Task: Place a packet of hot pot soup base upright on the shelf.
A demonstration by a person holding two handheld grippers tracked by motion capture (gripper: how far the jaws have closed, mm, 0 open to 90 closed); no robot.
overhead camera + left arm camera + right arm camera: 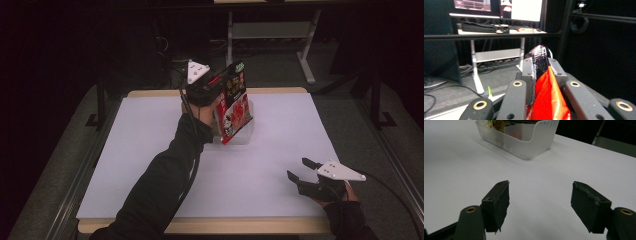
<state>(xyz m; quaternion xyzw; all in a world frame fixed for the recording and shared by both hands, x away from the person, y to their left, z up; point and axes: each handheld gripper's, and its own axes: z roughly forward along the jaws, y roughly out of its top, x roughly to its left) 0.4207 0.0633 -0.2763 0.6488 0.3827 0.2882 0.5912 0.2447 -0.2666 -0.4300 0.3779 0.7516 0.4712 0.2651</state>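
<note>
— Where's the snack bag [234, 102]?
— My left claw [220, 82] grips it above the far clear bin [246, 134]. Right claw [299, 169] rests released, near right.
— Next?
— Probably lower it in upright.

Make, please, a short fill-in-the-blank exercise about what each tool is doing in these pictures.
1. The left tool is shut on a ____ and black snack bag.
2. The bag is held above a clear plastic ____ on the table.
3. The right tool holds nothing; its jaws stand ____.

Missing words: red; bin; open
</note>
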